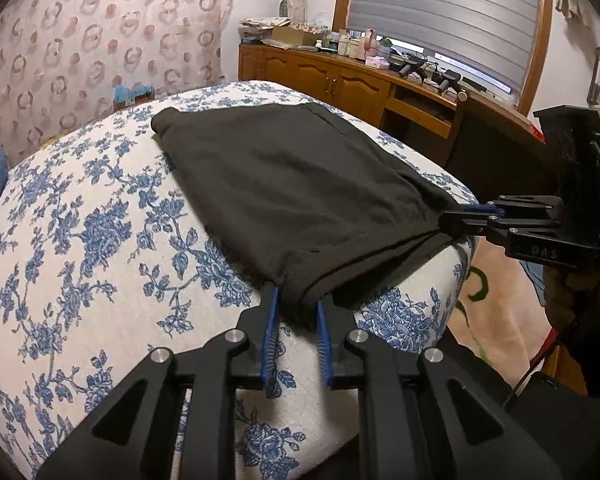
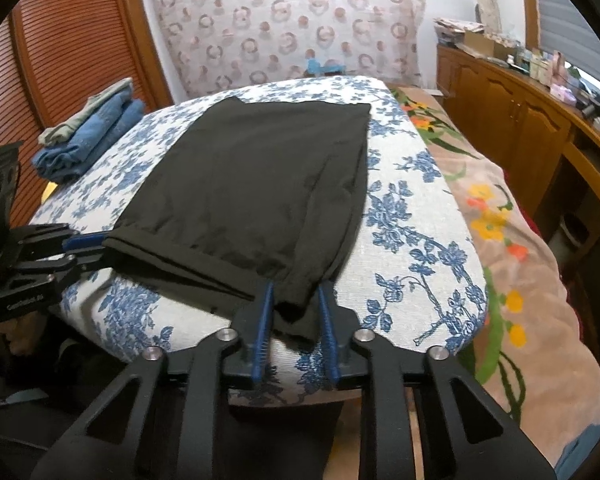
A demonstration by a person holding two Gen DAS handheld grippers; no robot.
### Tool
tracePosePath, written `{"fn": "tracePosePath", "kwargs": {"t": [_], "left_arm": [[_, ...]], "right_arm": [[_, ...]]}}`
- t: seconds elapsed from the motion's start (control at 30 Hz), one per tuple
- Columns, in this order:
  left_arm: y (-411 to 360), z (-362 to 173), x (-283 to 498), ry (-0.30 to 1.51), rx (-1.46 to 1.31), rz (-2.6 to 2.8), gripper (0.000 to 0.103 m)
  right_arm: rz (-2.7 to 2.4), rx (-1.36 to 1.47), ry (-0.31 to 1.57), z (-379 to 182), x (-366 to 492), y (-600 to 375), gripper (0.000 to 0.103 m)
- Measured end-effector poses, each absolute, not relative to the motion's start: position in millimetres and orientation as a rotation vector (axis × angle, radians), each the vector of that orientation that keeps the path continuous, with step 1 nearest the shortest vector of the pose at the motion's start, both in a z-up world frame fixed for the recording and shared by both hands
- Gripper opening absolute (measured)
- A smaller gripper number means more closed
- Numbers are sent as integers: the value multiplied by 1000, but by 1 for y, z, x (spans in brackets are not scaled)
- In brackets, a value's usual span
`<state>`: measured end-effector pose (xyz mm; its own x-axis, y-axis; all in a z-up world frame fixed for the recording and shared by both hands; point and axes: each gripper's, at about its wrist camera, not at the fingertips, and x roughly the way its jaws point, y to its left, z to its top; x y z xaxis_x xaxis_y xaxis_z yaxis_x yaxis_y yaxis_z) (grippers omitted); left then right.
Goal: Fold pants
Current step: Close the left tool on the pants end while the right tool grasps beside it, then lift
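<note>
Black pants [image 1: 292, 184] lie folded lengthwise on a white cushion with blue flowers [image 1: 80, 240]. My left gripper [image 1: 296, 300] straddles the near left hem corner, its blue pads slightly apart with cloth between them. My right gripper [image 1: 446, 222] holds the other hem corner at the cushion's right edge. In the right wrist view the pants [image 2: 260, 168] stretch away from me, my right gripper [image 2: 294, 296] has the hem corner between its pads, and my left gripper [image 2: 96, 244] grips the far left hem corner.
Folded blue jeans [image 2: 88, 140] lie left of the cushion. A floral blanket [image 2: 512, 264] covers the bed to the right. A wooden cabinet [image 1: 340, 80] with clutter stands under the window. A patterned curtain [image 1: 100, 40] hangs behind.
</note>
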<state>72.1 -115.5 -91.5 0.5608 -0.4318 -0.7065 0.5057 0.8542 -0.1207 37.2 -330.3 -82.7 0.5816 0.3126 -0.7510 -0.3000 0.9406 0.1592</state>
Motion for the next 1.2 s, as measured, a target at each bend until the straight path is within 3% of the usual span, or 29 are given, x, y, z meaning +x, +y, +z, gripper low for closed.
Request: {"fn": "tracePosePath", "kwargs": {"t": [0.13, 0.63, 0.8, 1.03, 1.2], "left_arm": [[-114, -75, 69, 753, 94, -556, 12], [-76, 18, 73, 531, 64, -521, 8], [-66, 1, 87, 570, 62, -513, 8], [-59, -37, 113, 661, 40, -496, 7], [-54, -29, 132, 659, 19, -485, 6]], "right_arm": [[376, 48, 859, -78, 38, -335, 6], [467, 18, 608, 24, 49, -306, 5], [512, 5, 603, 28, 62, -291, 5], [542, -4, 688, -11, 89, -281, 5], [568, 7, 715, -20, 109, -283, 5]]}}
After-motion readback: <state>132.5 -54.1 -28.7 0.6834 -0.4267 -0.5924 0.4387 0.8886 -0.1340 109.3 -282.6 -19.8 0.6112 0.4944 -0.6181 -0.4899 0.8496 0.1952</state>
